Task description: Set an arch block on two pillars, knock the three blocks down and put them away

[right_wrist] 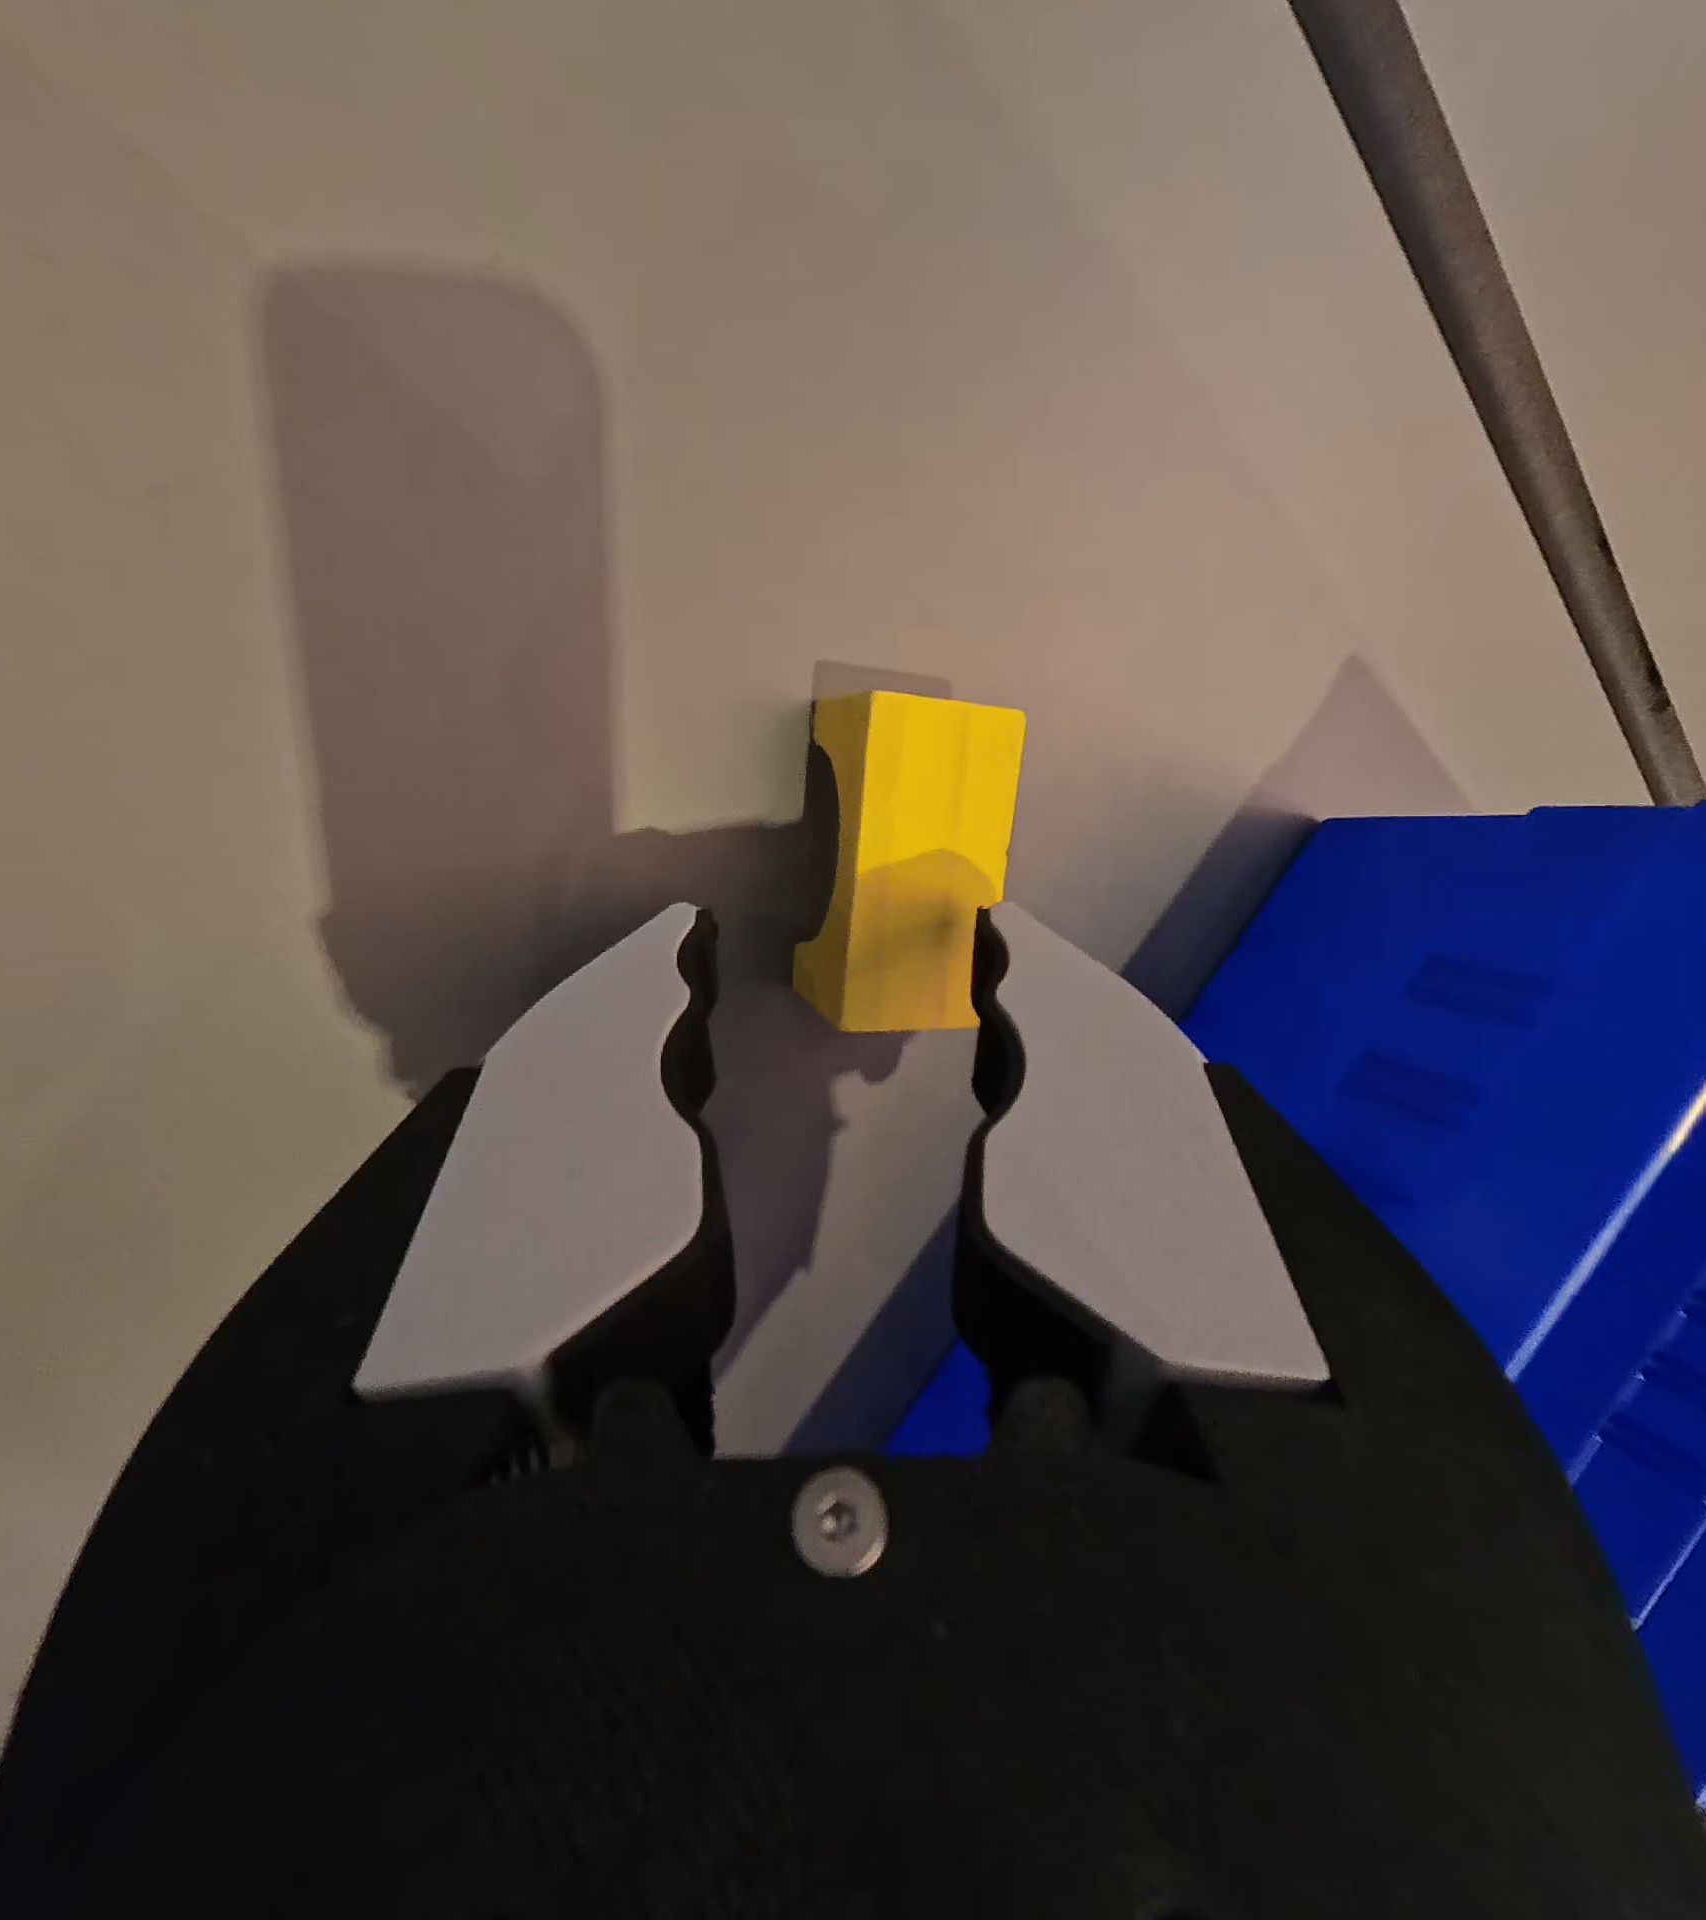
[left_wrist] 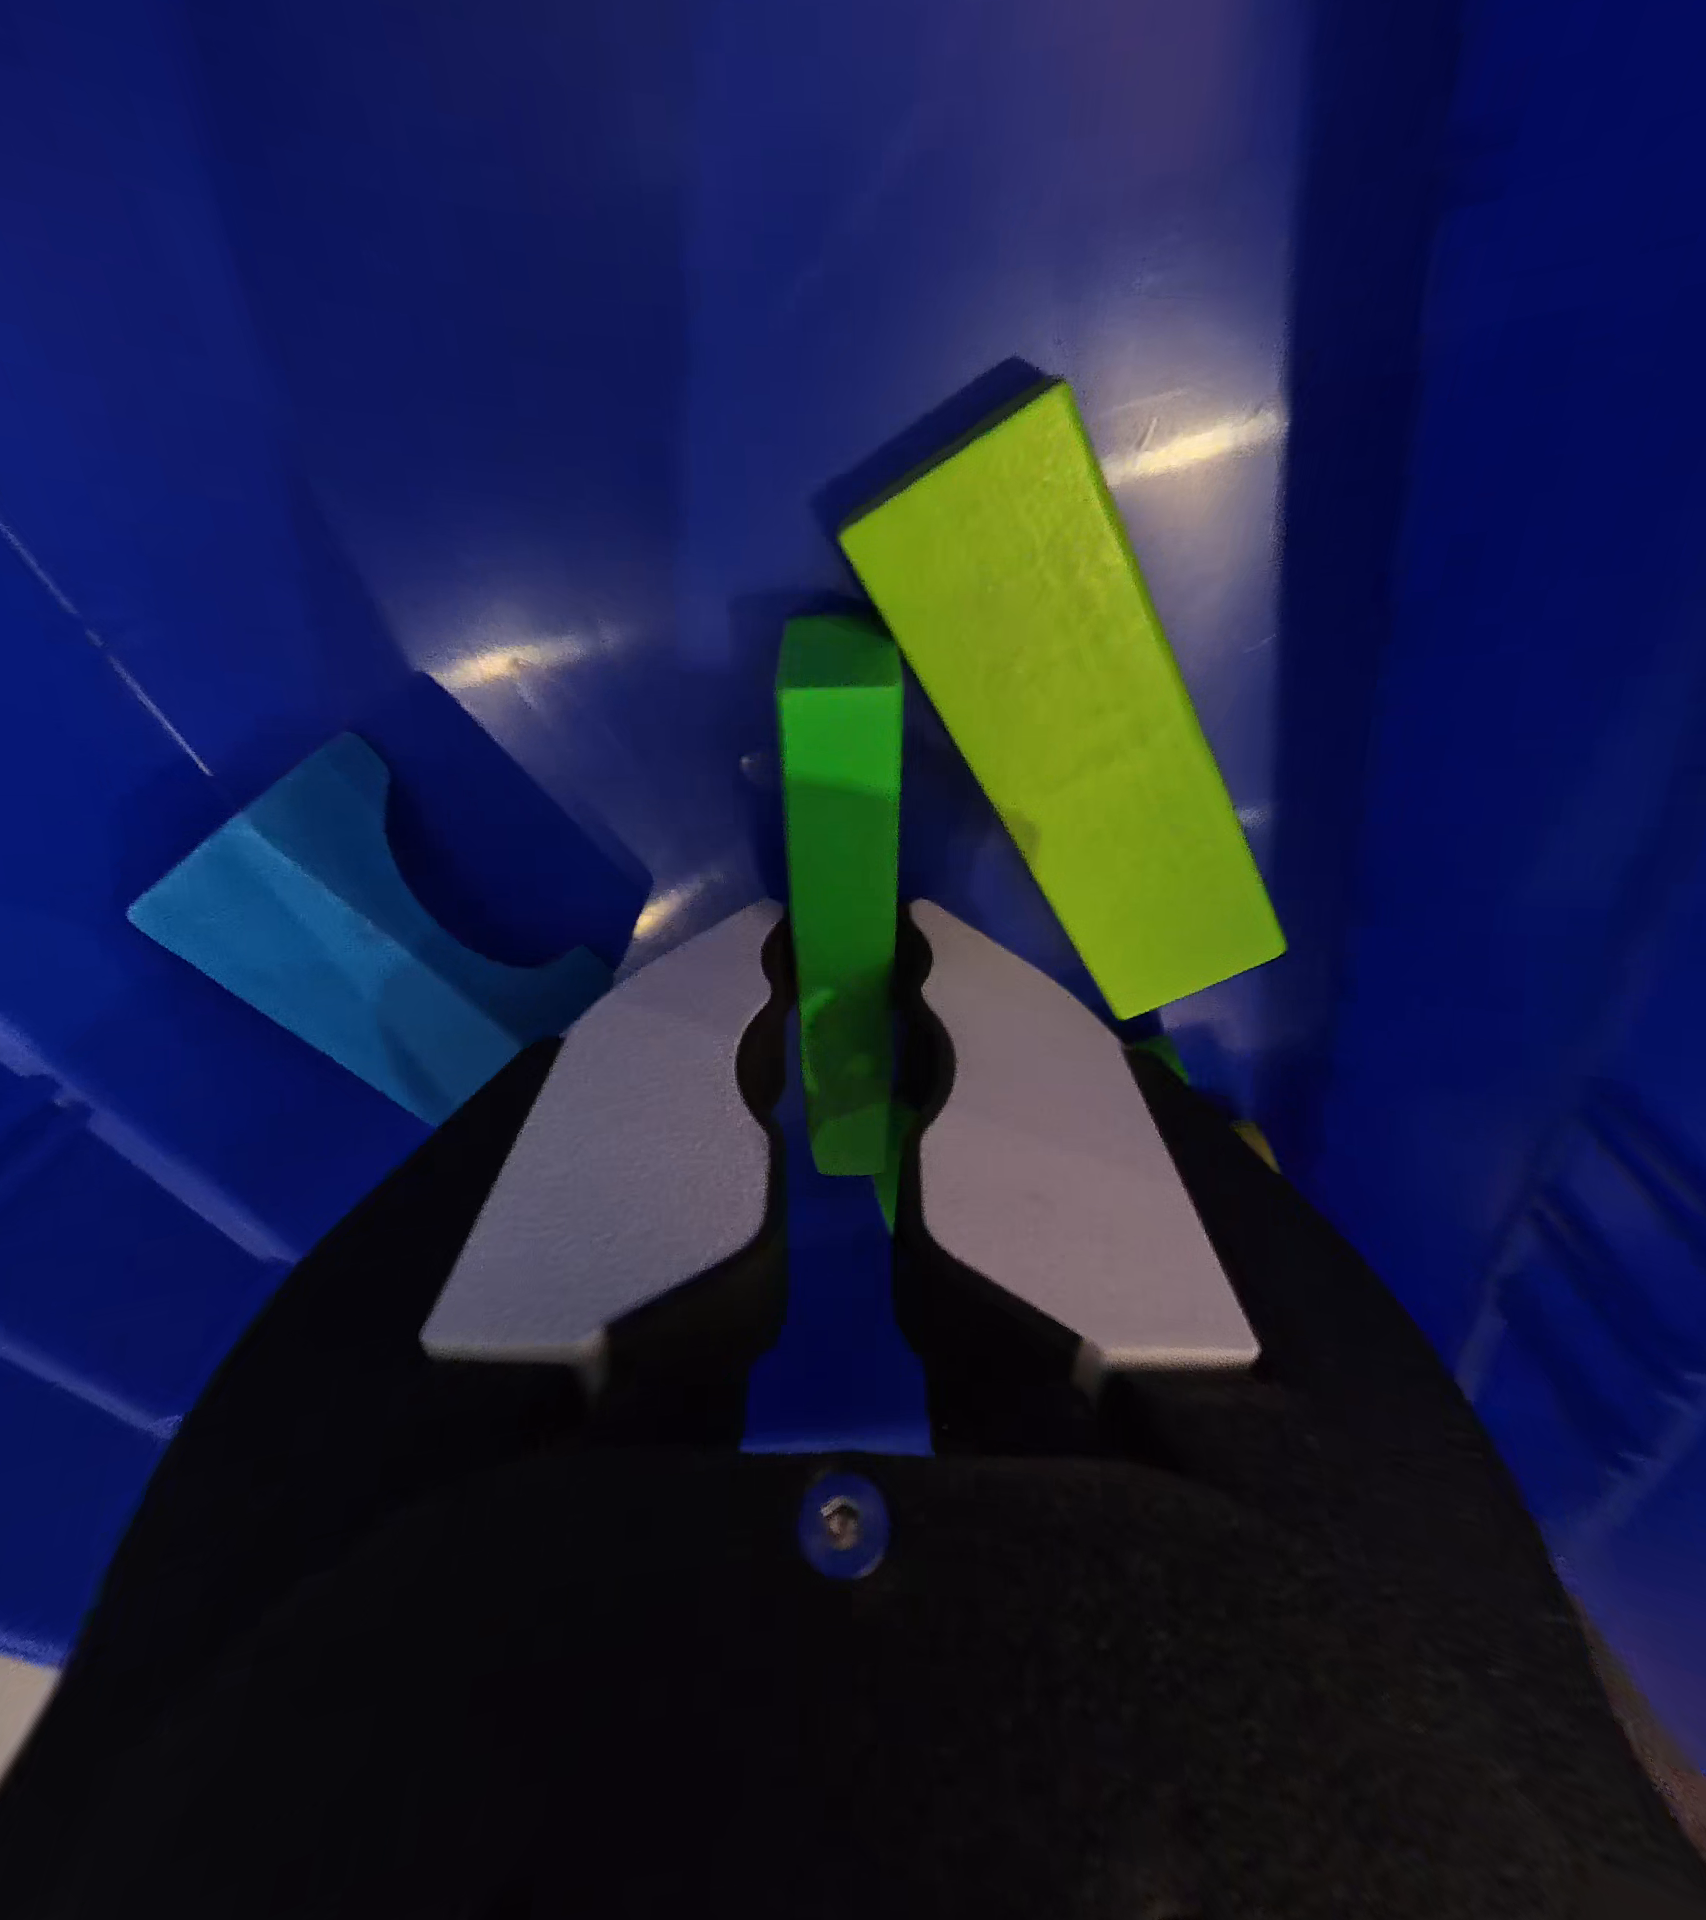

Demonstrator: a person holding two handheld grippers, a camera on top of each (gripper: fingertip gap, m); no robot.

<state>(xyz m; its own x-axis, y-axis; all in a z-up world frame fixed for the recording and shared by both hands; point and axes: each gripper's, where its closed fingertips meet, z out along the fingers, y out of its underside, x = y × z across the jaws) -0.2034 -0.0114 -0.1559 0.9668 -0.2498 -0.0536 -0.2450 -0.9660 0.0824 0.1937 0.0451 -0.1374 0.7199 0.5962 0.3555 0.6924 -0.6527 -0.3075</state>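
In the left wrist view my left gripper (left_wrist: pixel 844 914) is inside a blue bin (left_wrist: pixel 413 312), shut on a dark green pillar block (left_wrist: pixel 841 790) that stands on end between the fingers. A lime green pillar block (left_wrist: pixel 1057 686) lies tilted just to its right, touching it. A light blue arch block (left_wrist: pixel 309 935) lies on the bin floor to the left. In the right wrist view my right gripper (right_wrist: pixel 841 914) is open over the table. A yellow arch block (right_wrist: pixel 916 821) lies on its side just past the fingertips, close to the right finger.
The blue bin (right_wrist: pixel 1503 1039) stands on the beige table (right_wrist: pixel 205 727) to the right of the yellow arch. A grey rod (right_wrist: pixel 1483 384) slants down behind the bin. The bin's walls close in around my left gripper. The grippers' ends are close to 40 centimetres from one another. Measured from the fingertips, the grey rod (right_wrist: pixel 1483 384) is 20 centimetres or so from the right gripper and 50 centimetres from the left.
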